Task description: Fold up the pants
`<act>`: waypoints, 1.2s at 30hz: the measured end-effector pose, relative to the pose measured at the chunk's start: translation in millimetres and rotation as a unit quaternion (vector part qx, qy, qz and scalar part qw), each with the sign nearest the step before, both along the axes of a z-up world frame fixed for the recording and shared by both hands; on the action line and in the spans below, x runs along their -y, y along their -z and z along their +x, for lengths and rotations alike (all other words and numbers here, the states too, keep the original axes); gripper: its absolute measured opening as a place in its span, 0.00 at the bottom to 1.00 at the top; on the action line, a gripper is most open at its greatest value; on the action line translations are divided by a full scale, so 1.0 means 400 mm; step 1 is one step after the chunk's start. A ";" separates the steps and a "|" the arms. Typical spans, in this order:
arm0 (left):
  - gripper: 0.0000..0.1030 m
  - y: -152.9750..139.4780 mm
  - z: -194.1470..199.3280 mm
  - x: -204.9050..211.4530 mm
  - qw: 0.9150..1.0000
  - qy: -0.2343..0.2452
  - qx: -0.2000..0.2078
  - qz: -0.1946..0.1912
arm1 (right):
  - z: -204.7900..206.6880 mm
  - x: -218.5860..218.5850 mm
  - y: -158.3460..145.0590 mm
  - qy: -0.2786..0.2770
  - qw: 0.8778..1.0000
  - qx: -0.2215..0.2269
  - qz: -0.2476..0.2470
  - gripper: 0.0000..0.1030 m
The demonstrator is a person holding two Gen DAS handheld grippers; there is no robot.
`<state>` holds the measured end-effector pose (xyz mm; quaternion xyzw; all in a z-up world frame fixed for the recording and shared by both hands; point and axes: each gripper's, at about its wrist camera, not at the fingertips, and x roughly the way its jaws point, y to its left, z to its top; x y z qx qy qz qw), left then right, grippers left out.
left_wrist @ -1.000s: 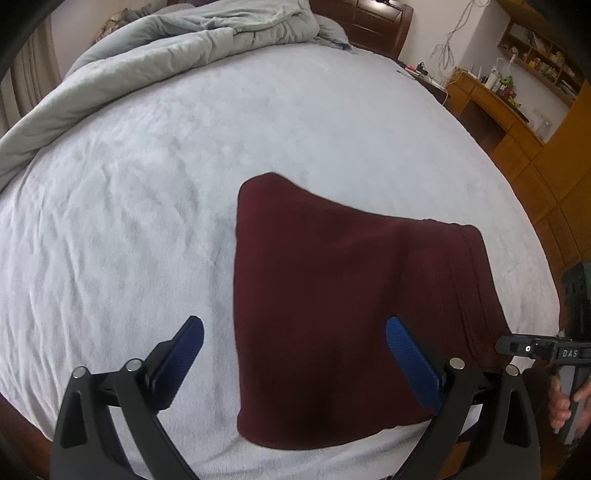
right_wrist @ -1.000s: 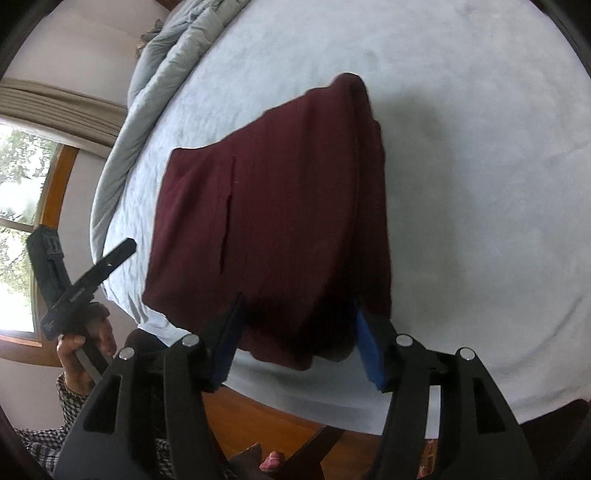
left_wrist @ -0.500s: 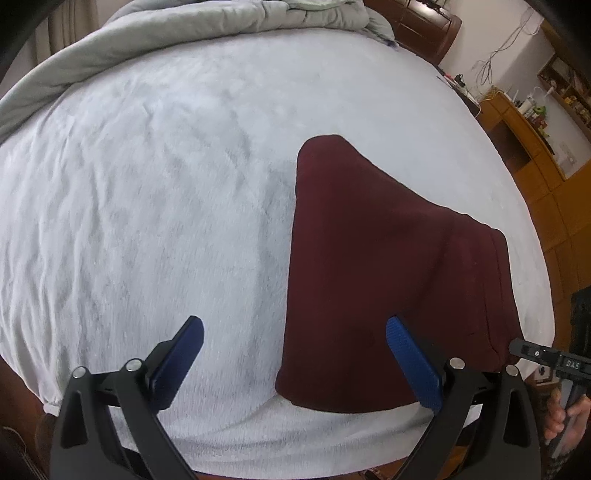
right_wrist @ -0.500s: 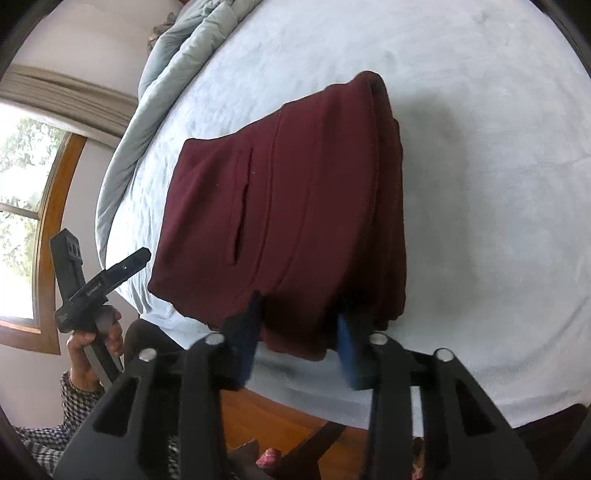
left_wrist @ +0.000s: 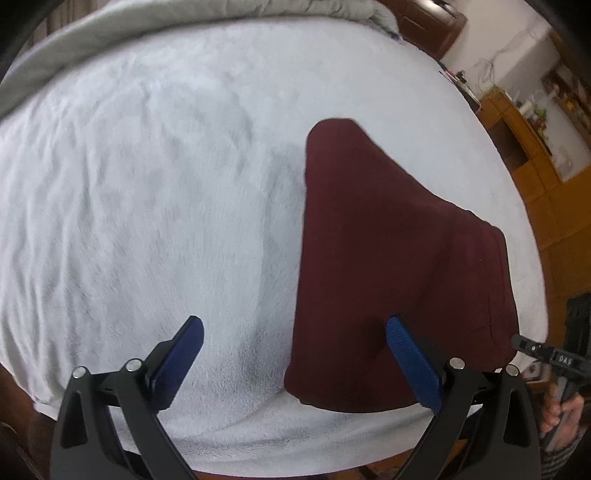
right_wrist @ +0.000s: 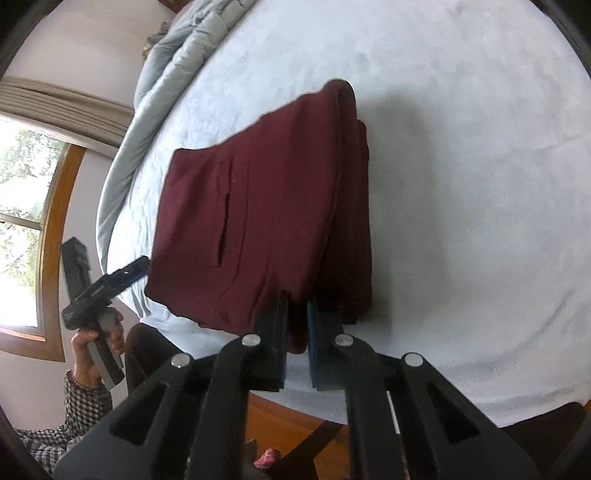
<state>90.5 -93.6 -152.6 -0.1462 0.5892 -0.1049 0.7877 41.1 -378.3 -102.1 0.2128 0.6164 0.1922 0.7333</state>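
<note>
Behind folded pants (left_wrist: 399,266), rumpled duvet (left_wrist: 155,26).

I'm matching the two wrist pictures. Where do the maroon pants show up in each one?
Left wrist view: the pants lie right of centre on the white bed cover.
Right wrist view: the pants lie centre-left, near edge pinched in the right claw.
Shared landmark: the grey duvet along the bed's far side.

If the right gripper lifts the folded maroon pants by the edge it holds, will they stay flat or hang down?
Probably they would hang down: the pants are soft cloth in several loose layers, and the right gripper pinches only the near edge. The layers may slide apart, since nothing else holds them; the left gripper is open, beside them. The fuzzy bed cover likely resists dragging.
</note>
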 end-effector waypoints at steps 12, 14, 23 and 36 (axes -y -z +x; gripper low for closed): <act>0.63 0.114 0.019 0.006 0.980 -0.004 -0.096 -0.175 | 0.007 0.010 0.016 0.016 0.999 -0.017 0.023 0.11; 0.53 0.102 0.009 0.014 0.982 0.000 -0.088 -0.169 | 0.009 0.007 0.009 0.012 1.000 -0.015 0.020 0.11; 0.46 0.096 -0.025 0.024 0.988 0.011 -0.070 -0.141 | 0.021 -0.026 0.020 -0.012 1.000 -0.012 -0.025 0.16; 0.78 0.036 0.084 0.014 0.991 0.000 -0.051 -0.120 | 0.106 0.002 -0.055 -0.002 0.999 0.031 -0.012 0.40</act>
